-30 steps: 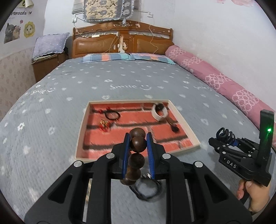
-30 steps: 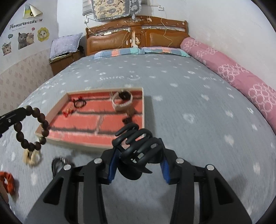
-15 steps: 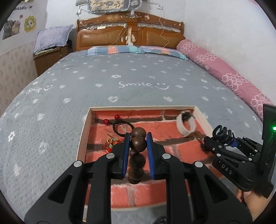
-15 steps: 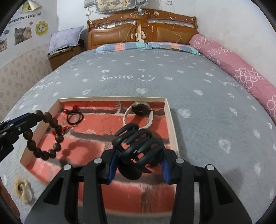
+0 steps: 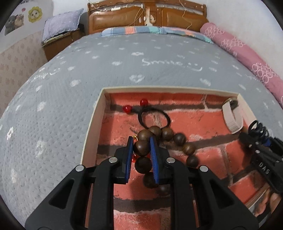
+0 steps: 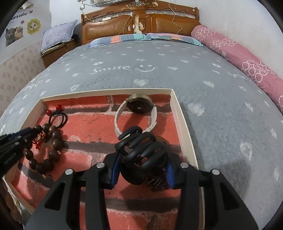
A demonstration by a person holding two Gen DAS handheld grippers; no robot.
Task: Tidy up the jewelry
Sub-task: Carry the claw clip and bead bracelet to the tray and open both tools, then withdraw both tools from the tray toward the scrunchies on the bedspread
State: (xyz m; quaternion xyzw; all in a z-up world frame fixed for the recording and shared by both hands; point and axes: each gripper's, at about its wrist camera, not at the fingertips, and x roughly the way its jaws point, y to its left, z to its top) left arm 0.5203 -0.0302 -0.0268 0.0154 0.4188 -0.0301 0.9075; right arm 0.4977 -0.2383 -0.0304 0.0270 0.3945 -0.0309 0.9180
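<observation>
You have a watch (image 6: 139, 106) and hair tie (image 5: 153, 118) already in the tray (image 5: 88, 131), while your left gripper (image 5: 142, 146) pinches the bead bracelet (image 5: 176, 139) and your right gripper (image 6: 142, 169) clamps a black hair claw (image 6: 141, 146), 2 items left to release.

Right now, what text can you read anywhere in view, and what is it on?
"Smile": stitched on the grey bedspread, beside a smiley face.
"DAS": on the right gripper body.
"CATS...": wall sticker above the cat pictures, partly cut off.
Lettering on the left gripper body: too blurred to read.
</observation>
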